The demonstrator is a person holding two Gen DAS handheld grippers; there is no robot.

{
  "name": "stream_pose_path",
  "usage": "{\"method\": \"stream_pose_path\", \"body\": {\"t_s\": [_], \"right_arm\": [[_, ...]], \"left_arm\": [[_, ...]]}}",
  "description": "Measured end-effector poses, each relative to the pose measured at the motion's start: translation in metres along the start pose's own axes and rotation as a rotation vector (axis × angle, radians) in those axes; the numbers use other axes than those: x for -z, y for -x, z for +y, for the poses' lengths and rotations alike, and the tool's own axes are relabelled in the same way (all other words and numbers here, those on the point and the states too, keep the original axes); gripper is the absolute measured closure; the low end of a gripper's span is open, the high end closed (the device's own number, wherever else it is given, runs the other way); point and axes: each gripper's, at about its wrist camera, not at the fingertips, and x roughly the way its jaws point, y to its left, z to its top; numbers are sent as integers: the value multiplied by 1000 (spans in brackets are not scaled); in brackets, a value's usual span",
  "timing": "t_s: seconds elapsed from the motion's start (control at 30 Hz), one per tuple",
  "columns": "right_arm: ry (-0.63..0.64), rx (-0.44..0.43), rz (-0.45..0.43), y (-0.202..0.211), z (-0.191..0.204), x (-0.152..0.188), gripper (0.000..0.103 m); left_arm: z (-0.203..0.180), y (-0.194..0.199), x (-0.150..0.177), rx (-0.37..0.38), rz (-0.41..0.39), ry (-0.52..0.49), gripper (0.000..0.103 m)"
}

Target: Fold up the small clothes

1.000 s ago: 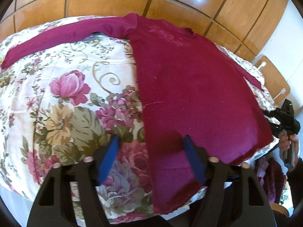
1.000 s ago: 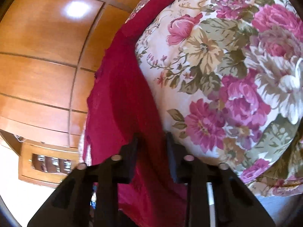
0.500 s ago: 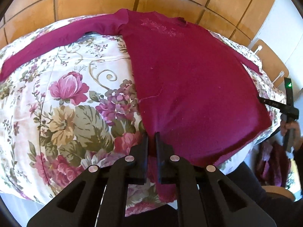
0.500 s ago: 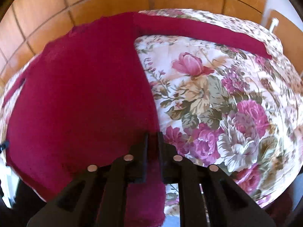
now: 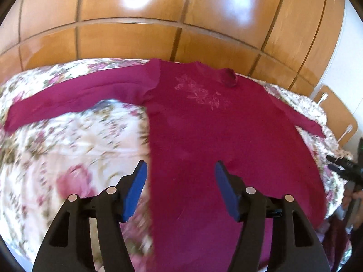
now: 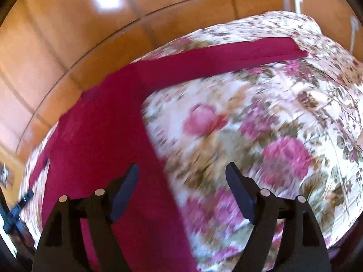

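A magenta long-sleeved top (image 5: 204,131) lies flat on a floral bedspread (image 5: 74,140), both sleeves stretched out sideways and pale embroidery on the chest. My left gripper (image 5: 180,171) hovers above the top's lower left edge; its jaws are opening, with nothing pinched between the blue pads. In the right wrist view the same top (image 6: 102,140) fills the left half, one sleeve (image 6: 226,56) reaching to the right. My right gripper (image 6: 181,174) hangs over the garment's side edge, its jaws opening and free of cloth. The hem is hidden behind the fingers.
Glossy wooden wardrobe panels (image 5: 158,22) rise behind the bed. A wooden piece with handles (image 5: 335,115) stands at the far right. The other gripper and a hand (image 5: 349,179) show at the right rim of the left wrist view. The bedspread (image 6: 261,136) extends rightwards.
Both grippers were shut on the top's lower edge half a second ago; now both stand wide and have let it go. Both have lifted, so more of the garment and wardrobe shows.
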Motion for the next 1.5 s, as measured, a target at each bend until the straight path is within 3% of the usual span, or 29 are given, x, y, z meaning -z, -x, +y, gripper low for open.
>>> {"method": "stream_pose_path", "body": {"t_s": [0.2, 0.33, 0.57, 0.63, 0.67, 0.73, 0.77, 0.9, 1.1, 1.3, 1.43, 1.5], "right_arm": [[-289, 39, -90, -17, -70, -61, 26], [-410, 91, -125, -33, -109, -97, 35], [-515, 211, -136, -71, -148, -145, 37], [-479, 282, -113, -82, -149, -158, 44], [-453, 313, -101, -84, -147, -163, 53], [-397, 336, -86, -91, -139, -177, 96], [-377, 333, -90, -92, -133, -183, 96], [-267, 228, -176, -68, -84, -203, 97], [20, -53, -209, -55, 55, -207, 97], [294, -300, -114, -76, 203, -158, 97], [417, -368, -18, -106, 273, -115, 96], [445, -370, 2, -114, 290, -100, 85]], "left_arm": [[-25, -61, 11, -74, 88, -103, 41], [-26, -63, 20, -67, 52, -127, 34], [-30, -72, 21, -64, 54, -137, 25], [-30, -73, 21, -61, 55, -134, 25], [-29, -73, 20, -60, 56, -133, 25], [-29, -73, 20, -59, 57, -131, 24], [-30, -74, 20, -60, 56, -131, 24], [-29, -74, 20, -57, 54, -127, 23], [-27, -73, 20, -49, 53, -120, 23], [-26, -72, 17, -45, 68, -112, 23], [-21, -67, 6, 0, 97, -49, 23], [-14, -63, -4, 56, 107, 21, 24]]}}
